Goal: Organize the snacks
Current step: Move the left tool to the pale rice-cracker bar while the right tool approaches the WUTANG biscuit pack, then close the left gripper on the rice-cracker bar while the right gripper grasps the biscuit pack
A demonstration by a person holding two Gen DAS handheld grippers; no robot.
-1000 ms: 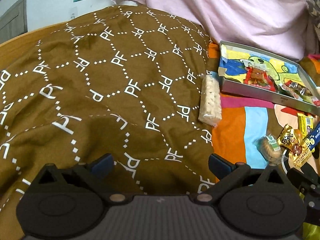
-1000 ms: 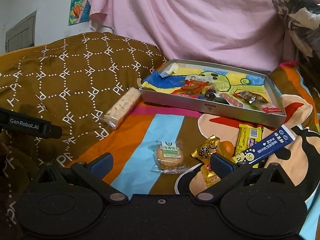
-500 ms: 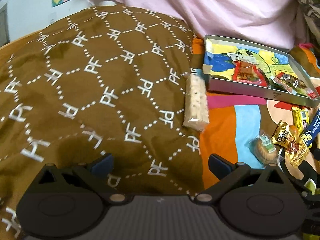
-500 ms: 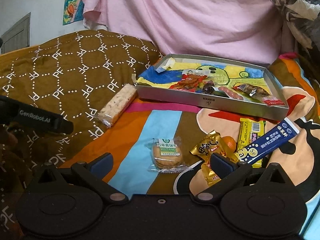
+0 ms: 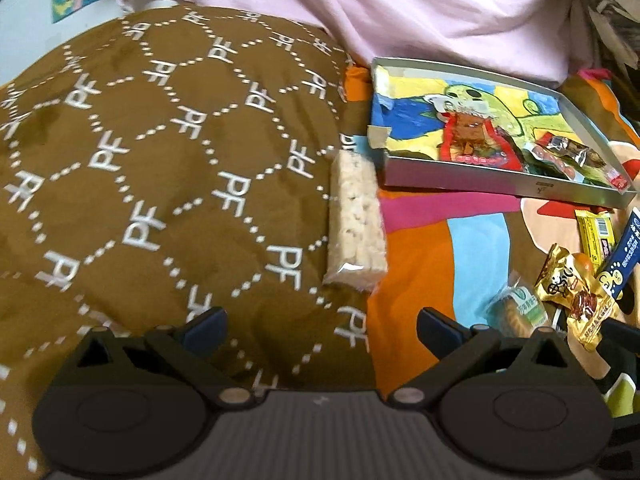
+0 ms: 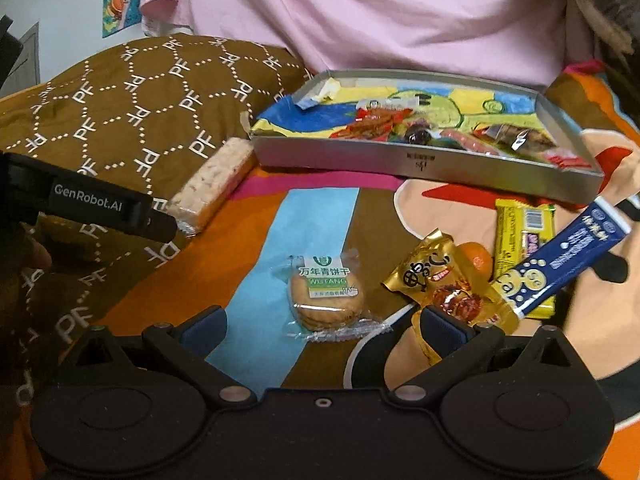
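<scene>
A pale rice-cracker bar (image 5: 356, 220) lies at the brown quilt's edge, straight ahead of my open, empty left gripper (image 5: 322, 326); it also shows in the right wrist view (image 6: 212, 188). A grey tray (image 5: 500, 184) with a colourful lining holds several wrapped snacks; in the right wrist view its front wall (image 6: 420, 164) faces me. My right gripper (image 6: 322, 326) is open and empty, just short of a wrapped round biscuit (image 6: 326, 296). A gold packet (image 6: 448, 284), a yellow bar (image 6: 524, 240) and a blue tube (image 6: 568, 256) lie right of the biscuit.
The brown patterned quilt (image 5: 140, 160) bulges on the left. A pink cloth (image 6: 360, 12) hangs behind the tray. The left gripper's body (image 6: 100, 204) shows at the left of the right wrist view. The bedspread (image 6: 312, 220) is striped orange, blue and brown.
My left gripper has moved forward and right toward the rice-cracker bar. My right gripper has moved closer to the biscuit and gold packet.
</scene>
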